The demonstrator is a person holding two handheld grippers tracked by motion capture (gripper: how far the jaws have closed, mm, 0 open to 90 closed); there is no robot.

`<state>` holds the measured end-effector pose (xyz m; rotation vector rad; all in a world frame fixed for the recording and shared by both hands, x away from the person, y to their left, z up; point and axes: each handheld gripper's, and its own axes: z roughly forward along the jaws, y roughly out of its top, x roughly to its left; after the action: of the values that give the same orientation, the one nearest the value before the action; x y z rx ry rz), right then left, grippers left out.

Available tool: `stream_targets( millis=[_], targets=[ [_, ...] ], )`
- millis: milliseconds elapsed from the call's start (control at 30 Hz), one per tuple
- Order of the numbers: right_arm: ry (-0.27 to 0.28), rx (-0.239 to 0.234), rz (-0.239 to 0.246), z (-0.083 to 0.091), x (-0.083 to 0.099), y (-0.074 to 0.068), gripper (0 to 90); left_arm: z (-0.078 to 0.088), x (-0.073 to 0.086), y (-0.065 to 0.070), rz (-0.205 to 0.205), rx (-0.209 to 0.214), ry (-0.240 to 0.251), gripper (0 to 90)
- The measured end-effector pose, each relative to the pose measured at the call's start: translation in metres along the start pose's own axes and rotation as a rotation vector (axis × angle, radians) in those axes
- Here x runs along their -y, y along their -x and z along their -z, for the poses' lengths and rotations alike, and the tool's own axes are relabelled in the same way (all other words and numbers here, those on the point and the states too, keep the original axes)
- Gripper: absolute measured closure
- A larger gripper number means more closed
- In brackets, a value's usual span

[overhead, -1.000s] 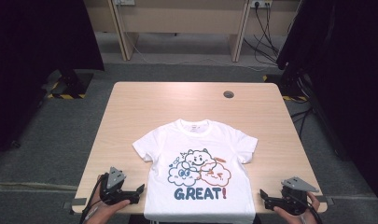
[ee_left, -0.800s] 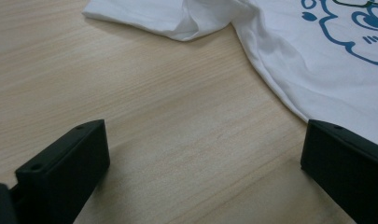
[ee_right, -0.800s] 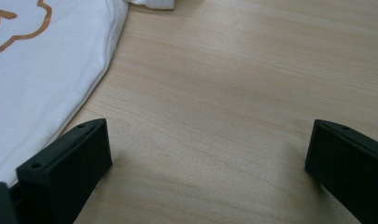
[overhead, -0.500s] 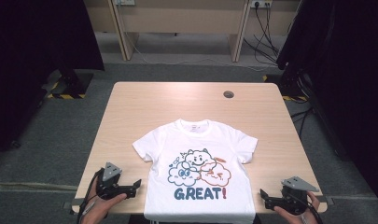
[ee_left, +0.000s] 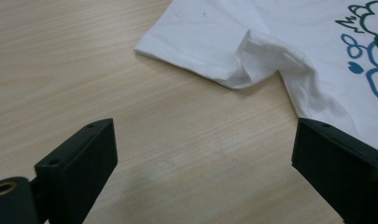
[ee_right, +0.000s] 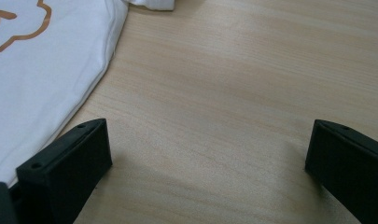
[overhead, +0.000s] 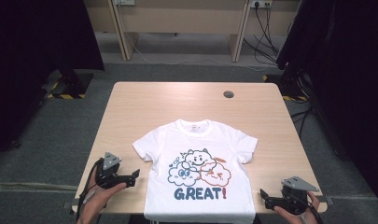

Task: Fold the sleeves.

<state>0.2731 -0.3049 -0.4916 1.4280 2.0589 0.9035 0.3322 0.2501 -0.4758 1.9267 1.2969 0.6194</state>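
The T-shirt (overhead: 198, 170) lies flat between both grippers, whose spread fingers (ee_left: 79, 158) pinch nothing.

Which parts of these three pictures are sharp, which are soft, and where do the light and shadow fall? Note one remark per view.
High view: table evenly lit, surroundings dark, T-shirt print crisp. Left gripper view: wood grain and sleeve sharp, near black jaws slightly soft, soft shadow under the sleeve fold. Right gripper view: pale sheen across the wood, jaws casting faint shadows, shirt edge clear.
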Motion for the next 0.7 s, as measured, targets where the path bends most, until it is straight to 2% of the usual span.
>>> stream_targets(
  millis=[133, 700],
  targets=[
    [-0.001, 0.000, 0.000, 0.000, 0.000, 0.000, 0.3, -0.008, -0.009, -0.004, 0.010, -0.005, -0.001, 9.4],
    [0.001, 0.001, 0.001, 0.000, 0.000, 0.000, 0.3, -0.030, -0.023, -0.012, 0.034, -0.014, -0.008, 20.0]
  ],
)
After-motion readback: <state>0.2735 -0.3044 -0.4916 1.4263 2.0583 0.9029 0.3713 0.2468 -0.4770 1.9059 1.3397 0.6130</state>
